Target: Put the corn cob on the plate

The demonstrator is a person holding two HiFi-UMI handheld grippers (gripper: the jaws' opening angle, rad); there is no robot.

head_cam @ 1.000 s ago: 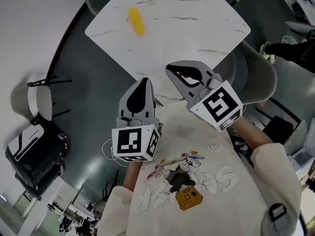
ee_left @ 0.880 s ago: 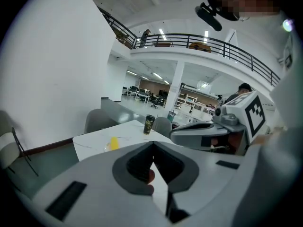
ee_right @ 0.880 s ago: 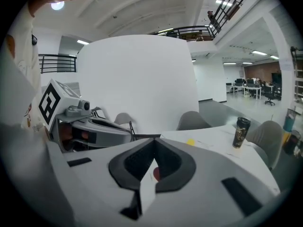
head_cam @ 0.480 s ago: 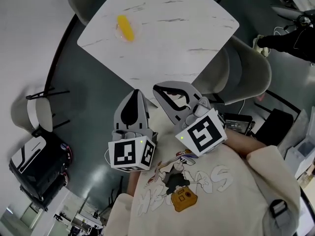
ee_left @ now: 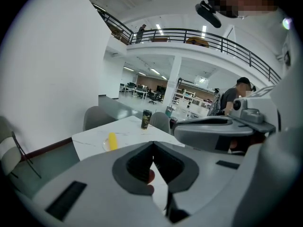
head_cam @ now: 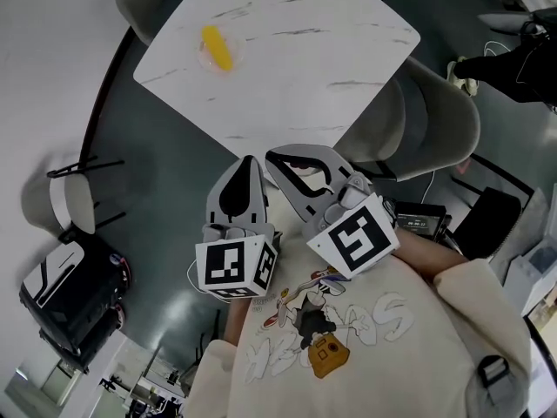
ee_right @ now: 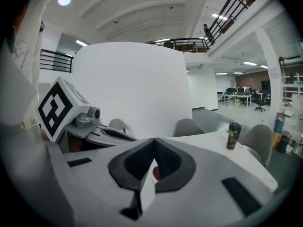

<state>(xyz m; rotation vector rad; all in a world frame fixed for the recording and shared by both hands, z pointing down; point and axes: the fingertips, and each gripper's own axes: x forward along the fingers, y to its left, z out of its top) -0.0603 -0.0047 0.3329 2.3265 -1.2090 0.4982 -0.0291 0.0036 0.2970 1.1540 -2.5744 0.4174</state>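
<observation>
The left tool (head_cam: 248, 160) and the right tool (head_cam: 271, 156) are both closed and empty, their tips closer together than a second ago. Well ahead of them, the yellow corn cob (head_cam: 215, 48) lies unmoved on the clear round plate (head_cam: 200, 57) on the white marble tabletop (head_cam: 305, 68).

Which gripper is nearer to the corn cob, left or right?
Left, by little. In the head view the left gripper is off the table, below the corn cob; the right gripper is beside it, farther sideways.
</observation>
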